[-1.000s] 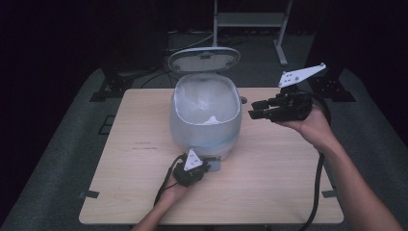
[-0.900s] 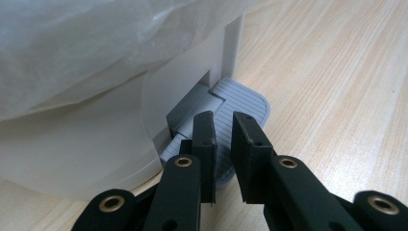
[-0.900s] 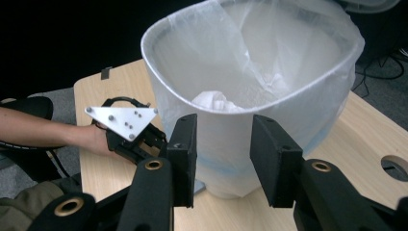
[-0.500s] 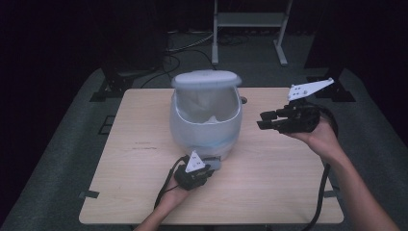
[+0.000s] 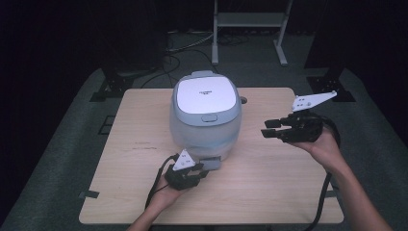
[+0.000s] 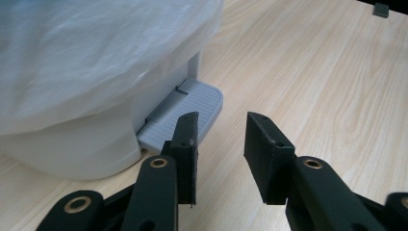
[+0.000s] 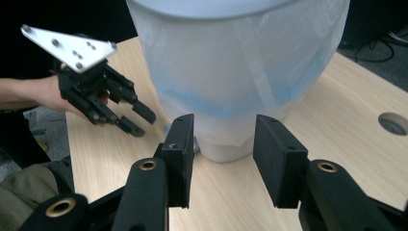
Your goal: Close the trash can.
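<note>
One lidded bin (image 5: 206, 115) with one pedal (image 6: 185, 108); two tools, left (image 5: 198, 175) just opening and right (image 5: 270, 130) parted, both empty.

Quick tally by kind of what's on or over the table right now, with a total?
Pedal bin, lid shut, white liner inside: 1
Foot pedal on the bin: 1
Hand-held tools: 2, left tool by the pedal, right tool beside the bin; both open and hold nothing
Total: 4

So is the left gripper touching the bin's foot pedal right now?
Apart. In the left gripper view, the left gripper has open jaws that have just been opening, with bare table between them and the pedal beyond.
</note>
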A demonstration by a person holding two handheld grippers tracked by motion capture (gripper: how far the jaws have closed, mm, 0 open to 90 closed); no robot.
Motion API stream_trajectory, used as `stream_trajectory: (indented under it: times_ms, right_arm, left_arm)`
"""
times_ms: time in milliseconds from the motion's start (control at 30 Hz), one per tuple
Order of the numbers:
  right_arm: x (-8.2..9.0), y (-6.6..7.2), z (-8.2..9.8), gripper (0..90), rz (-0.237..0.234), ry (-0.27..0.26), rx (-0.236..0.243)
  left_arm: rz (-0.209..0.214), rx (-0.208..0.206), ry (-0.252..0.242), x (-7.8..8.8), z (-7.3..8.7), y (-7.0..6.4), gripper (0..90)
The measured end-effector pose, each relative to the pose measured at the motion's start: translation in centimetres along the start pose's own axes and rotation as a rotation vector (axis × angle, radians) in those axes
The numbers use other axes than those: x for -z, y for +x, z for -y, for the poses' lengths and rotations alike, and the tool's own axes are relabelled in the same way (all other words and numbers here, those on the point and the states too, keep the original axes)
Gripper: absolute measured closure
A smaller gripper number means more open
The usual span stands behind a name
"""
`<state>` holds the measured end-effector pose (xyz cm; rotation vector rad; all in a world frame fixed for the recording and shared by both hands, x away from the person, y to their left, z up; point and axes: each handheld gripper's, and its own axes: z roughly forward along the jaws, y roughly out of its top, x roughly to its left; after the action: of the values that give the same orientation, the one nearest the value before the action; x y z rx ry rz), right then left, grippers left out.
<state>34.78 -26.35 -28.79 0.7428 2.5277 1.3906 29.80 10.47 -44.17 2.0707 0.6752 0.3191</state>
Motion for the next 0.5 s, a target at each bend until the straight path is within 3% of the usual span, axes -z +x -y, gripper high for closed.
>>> stream_trajectory:
  times_ms: [233, 500]
  right_arm:
    - [-0.3, 0.0, 1.3, 56.2, 0.006, 0.009, -0.014]
    - [0.0, -0.1, 2.5, 54.2, 0.031, 0.003, -0.019]
  left_arm:
    - [-0.008, 0.001, 0.001, 1.1, 0.5, 0.7, 59.2]
    - [-0.045, 0.016, -0.008, 2.4, 0.9, 1.9, 54.9]
